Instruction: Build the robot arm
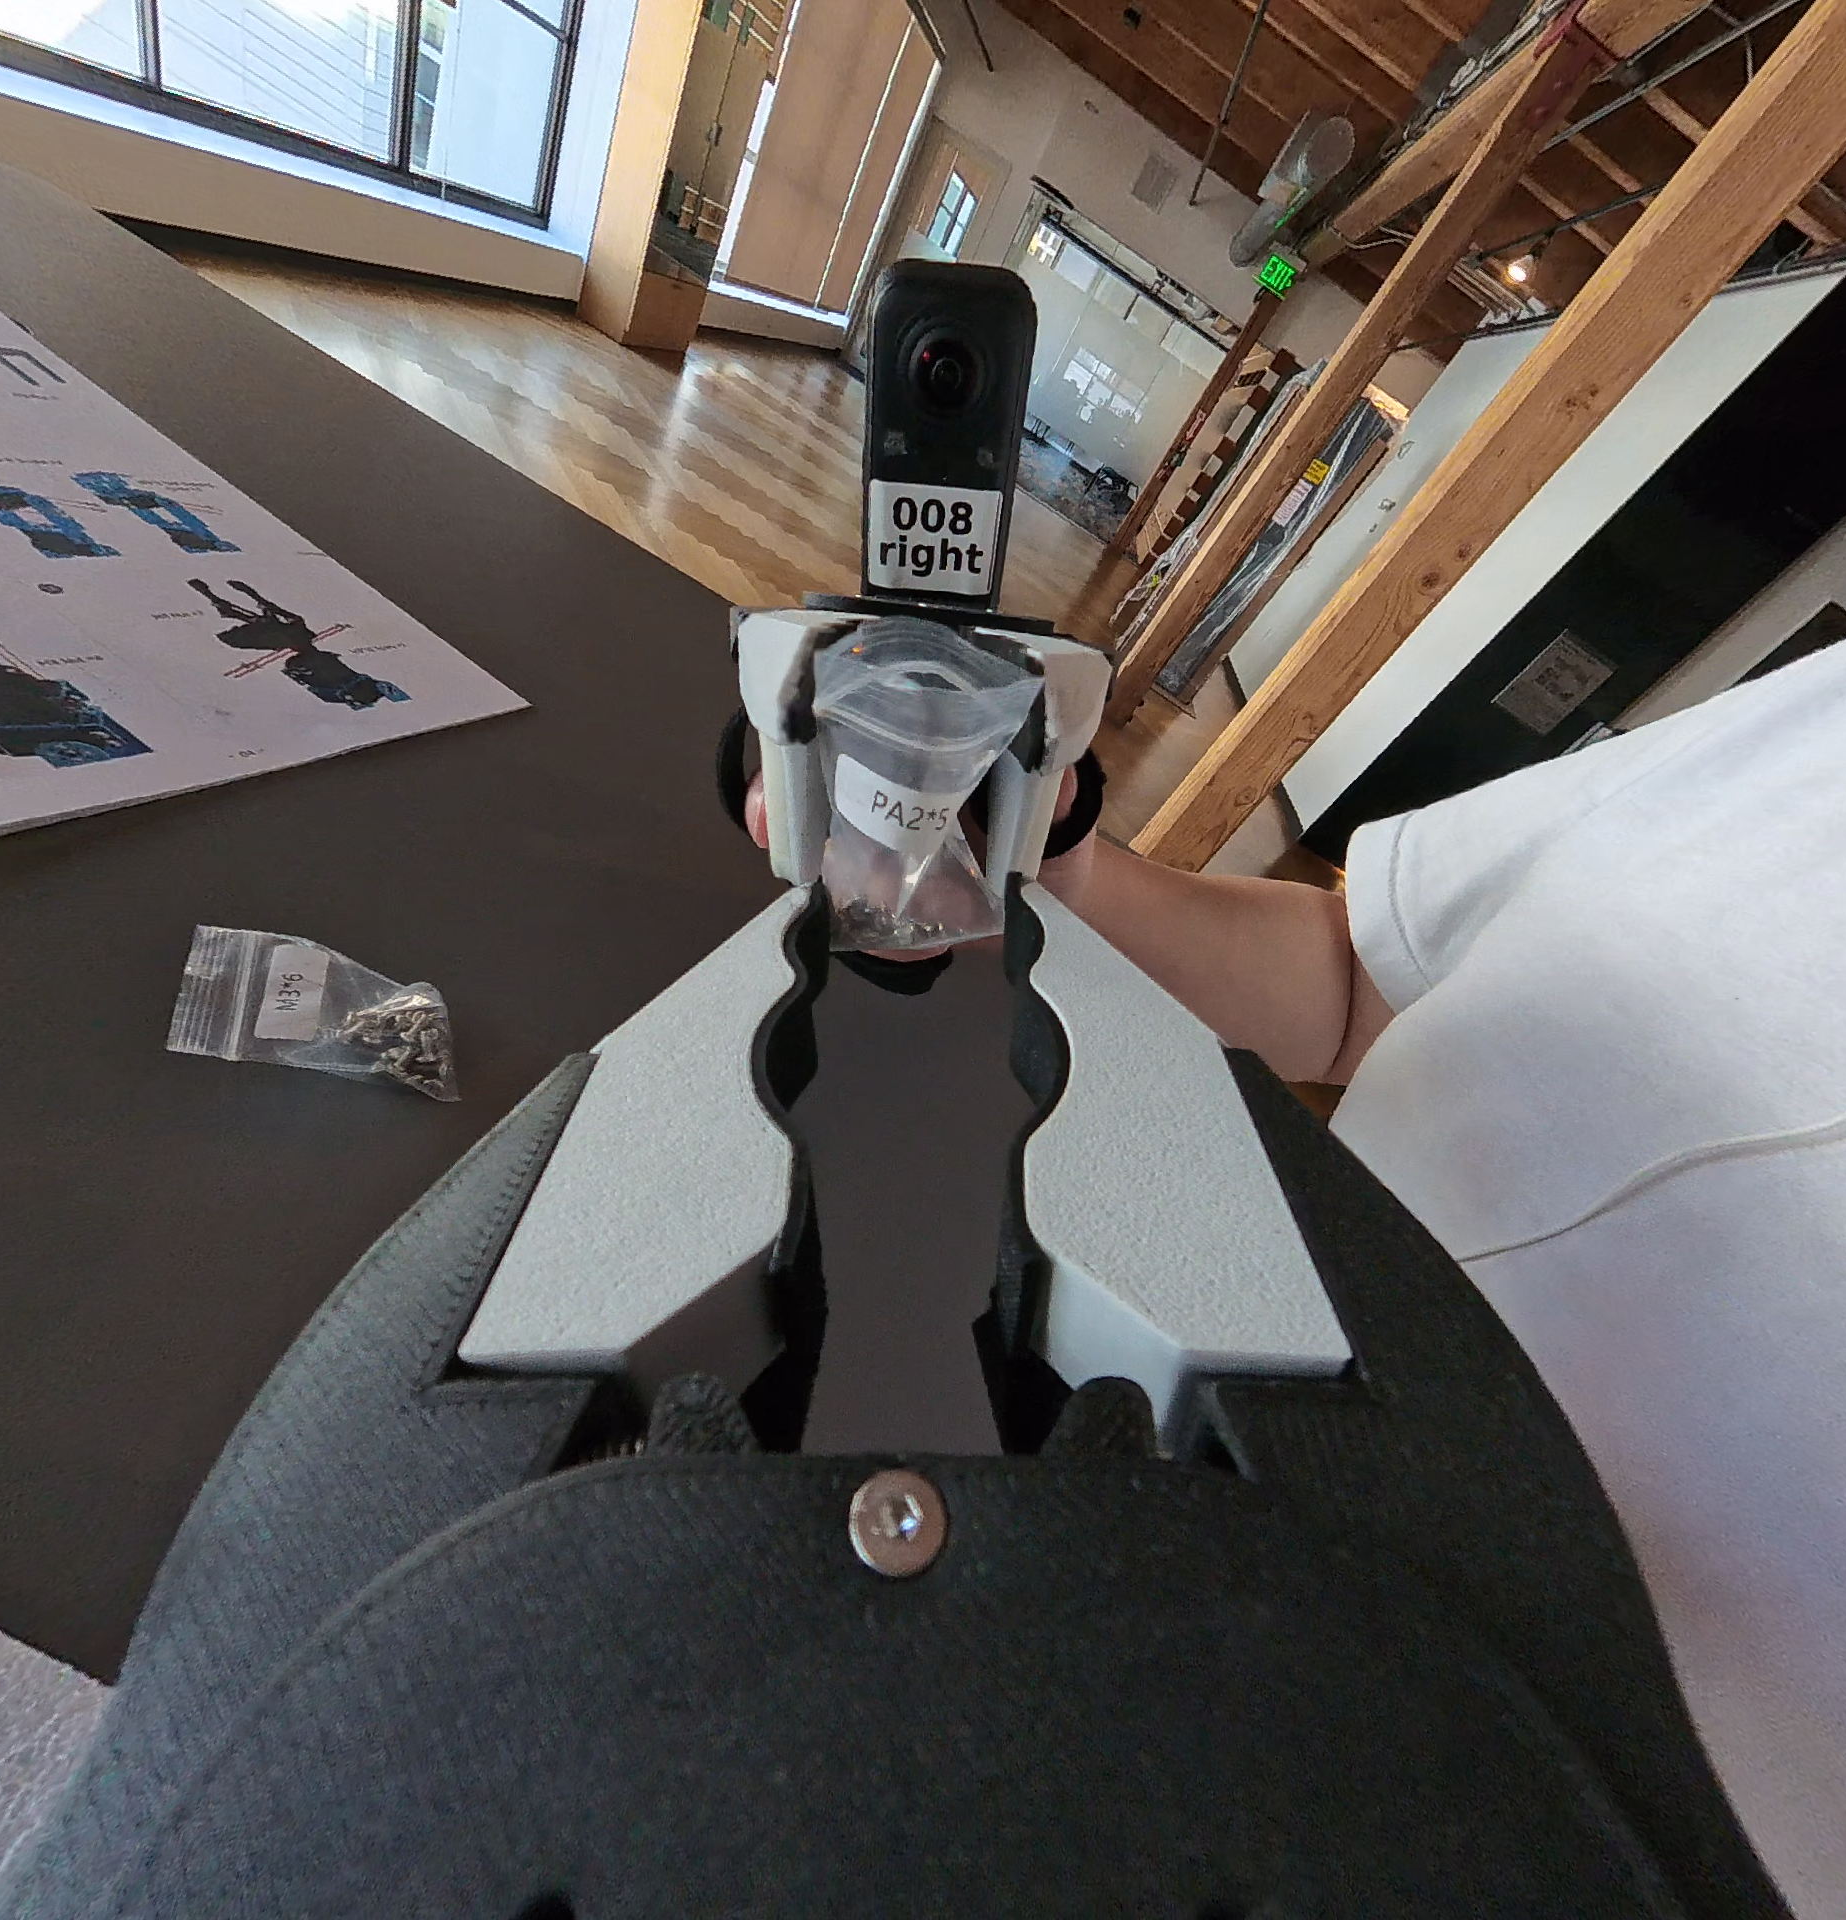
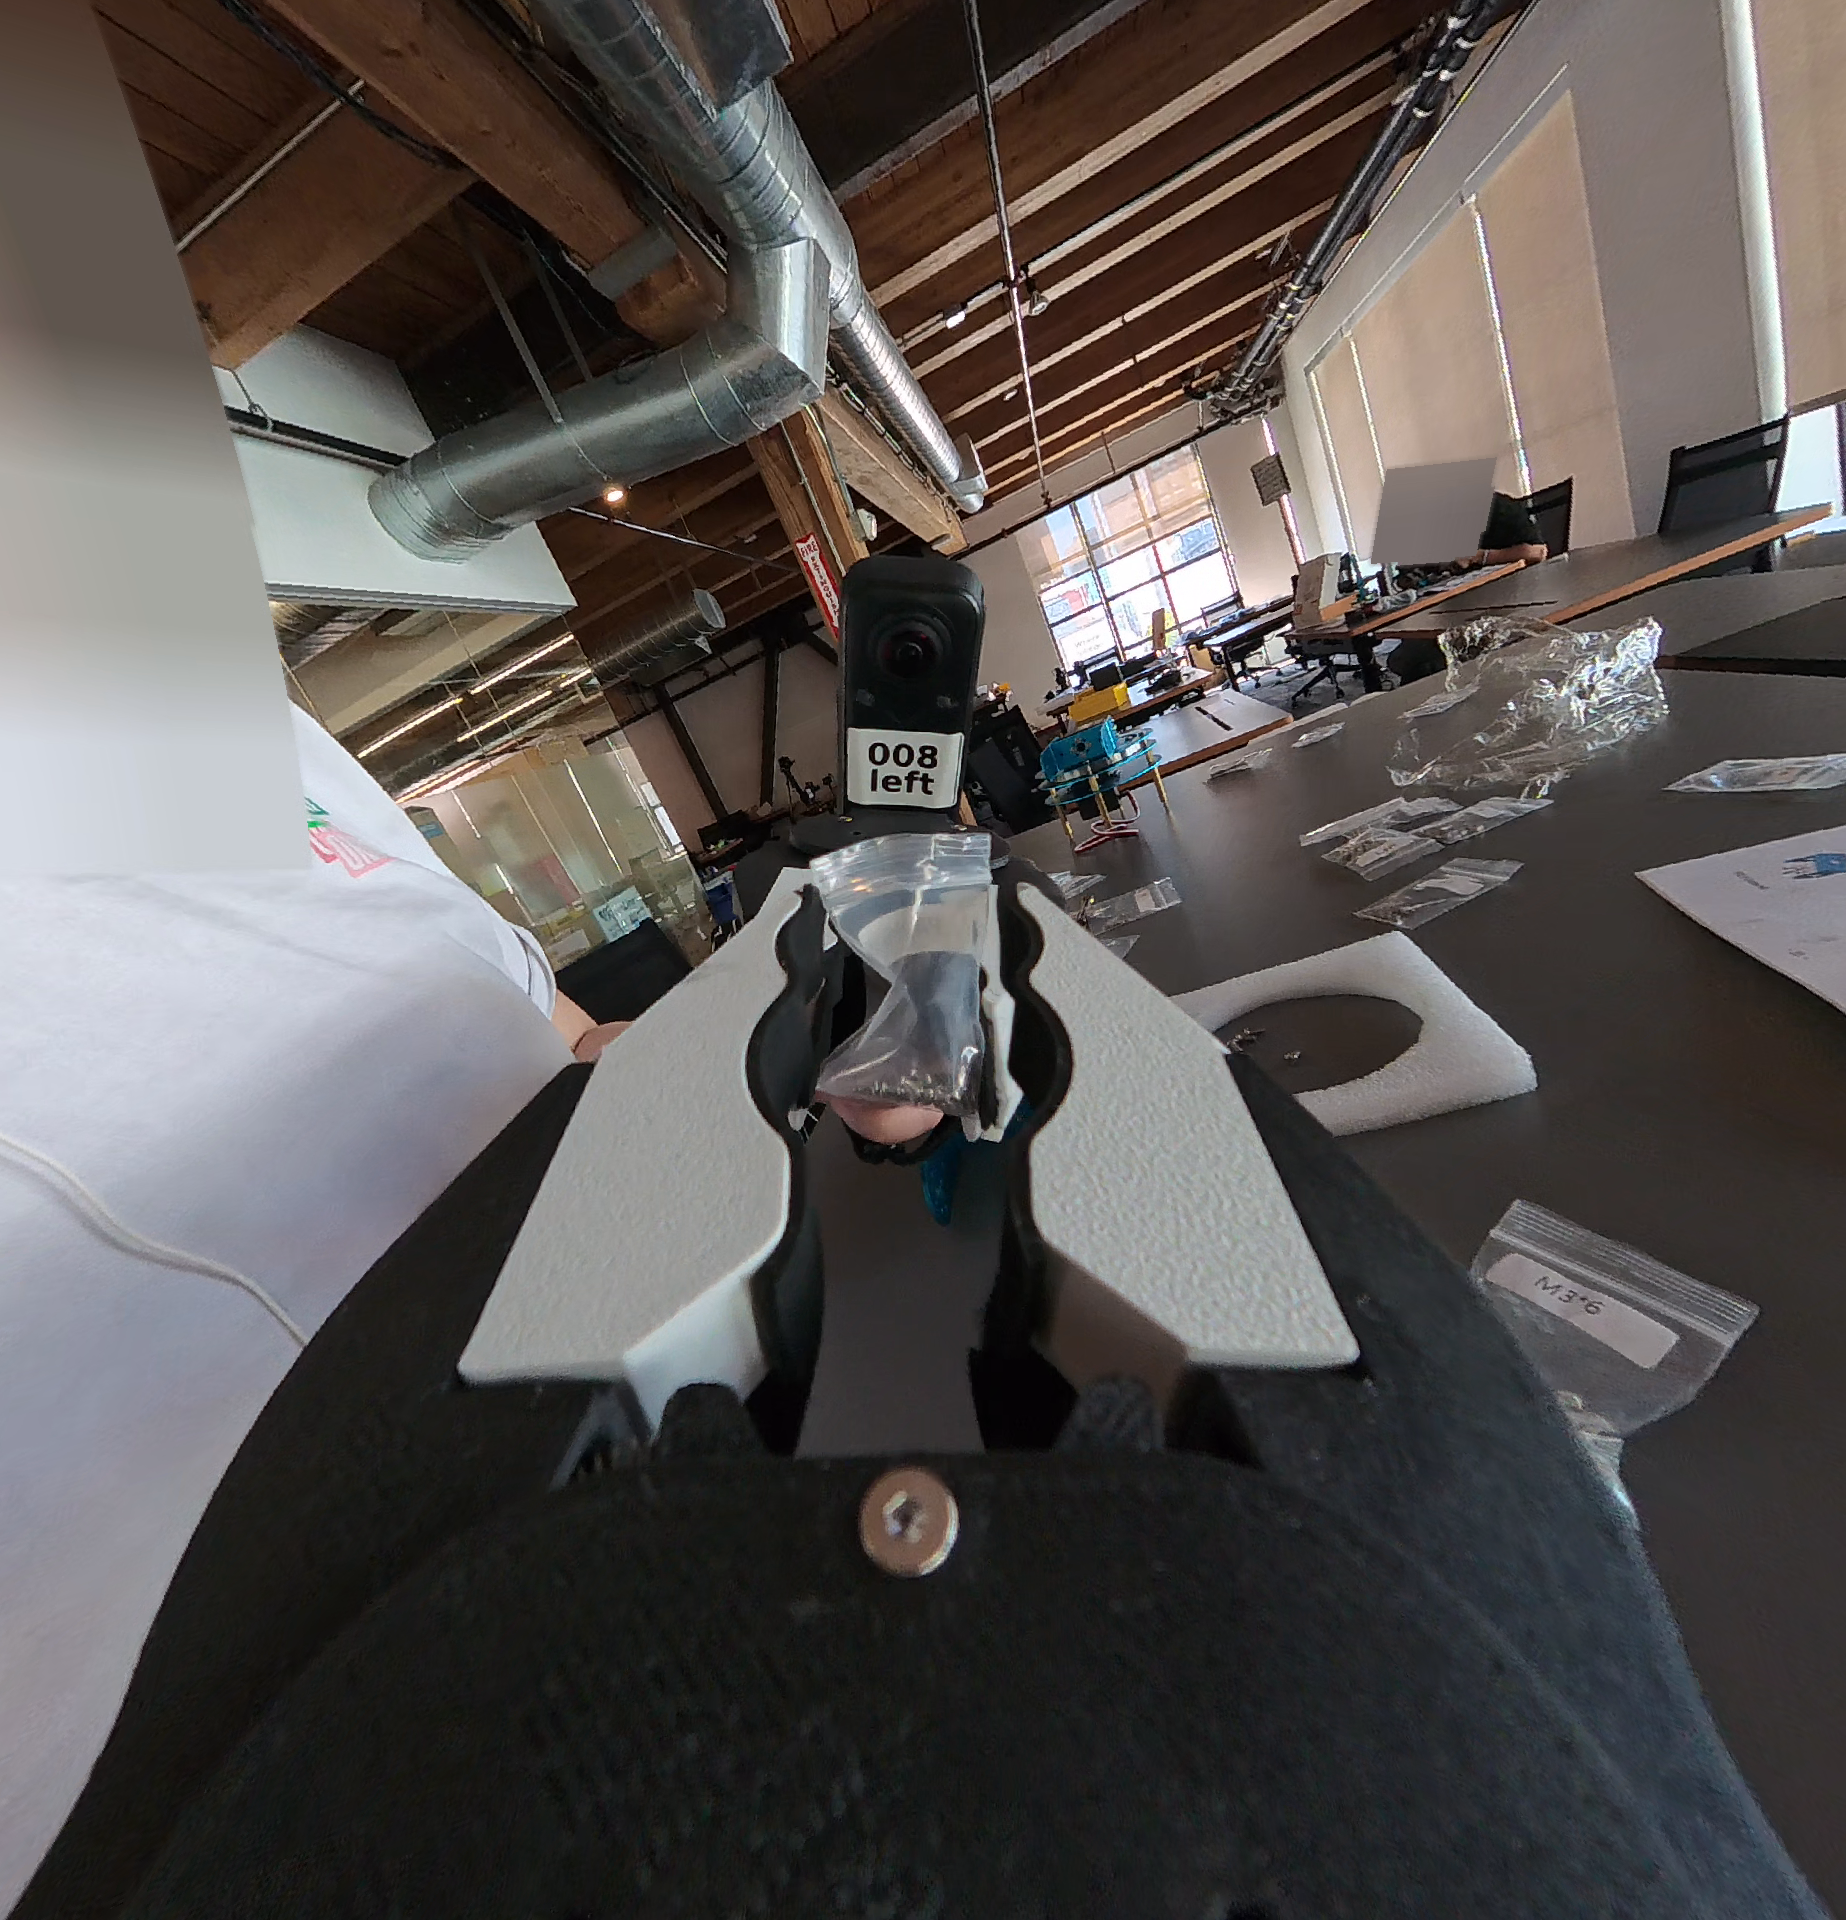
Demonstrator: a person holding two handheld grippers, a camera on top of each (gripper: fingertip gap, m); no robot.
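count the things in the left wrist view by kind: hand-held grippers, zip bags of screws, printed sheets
hand-held grippers: 2 (left hand-held gripper, right hand-held gripper)
zip bags of screws: 2 (raised bag between the two, lying bag)
printed sheets: 1 (printed sheet)
total: 5

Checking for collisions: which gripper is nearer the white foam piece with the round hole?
Left, probably. The foam piece lies just beside the left gripper's body, on its left; from the right gripper it lies ahead, off to its right.
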